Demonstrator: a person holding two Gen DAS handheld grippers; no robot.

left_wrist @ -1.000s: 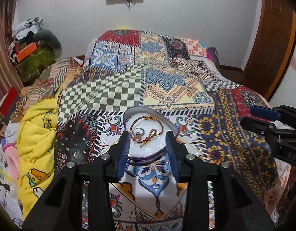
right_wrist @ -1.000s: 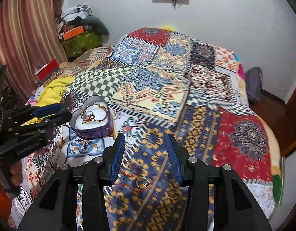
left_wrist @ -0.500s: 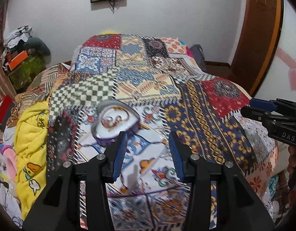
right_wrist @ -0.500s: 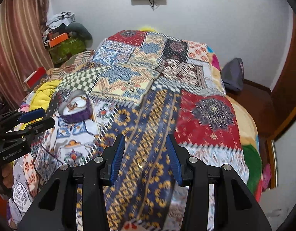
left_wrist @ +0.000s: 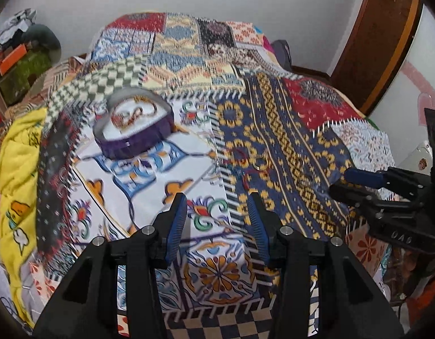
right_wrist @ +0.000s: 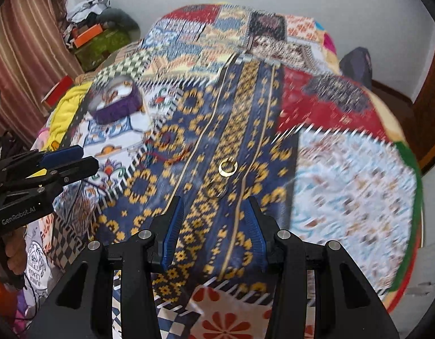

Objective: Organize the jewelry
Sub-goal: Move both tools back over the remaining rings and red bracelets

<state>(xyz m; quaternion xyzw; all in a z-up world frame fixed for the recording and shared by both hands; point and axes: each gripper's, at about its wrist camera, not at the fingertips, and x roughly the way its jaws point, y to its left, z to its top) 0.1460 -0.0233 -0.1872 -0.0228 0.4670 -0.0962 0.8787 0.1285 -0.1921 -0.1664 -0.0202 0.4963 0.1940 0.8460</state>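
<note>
Right gripper (right_wrist: pixel 214 220) hovers over the quilt (right_wrist: pixel 344 175), jaws spread wide, nothing between them, and the gold ring (right_wrist: pixel 228 167) lies flat on the blue-and-gold band just ahead of its fingertips. Left gripper (left_wrist: pixel 217 220) is equally wide and empty, aimed at the near quilt edge, with the purple box (left_wrist: pixel 132 138) up ahead to its left, a chain and other pieces already inside. That ring looks tiny, light, hard and slick, and the soft quilt will give under it, so pinch across the band's outer edges, low and square. A red cord (right_wrist: pixel 175 155) lies blurred nearby. Readable writing: "GenRobot.AI" on the left gripper's body, seen from the right wrist.
</note>
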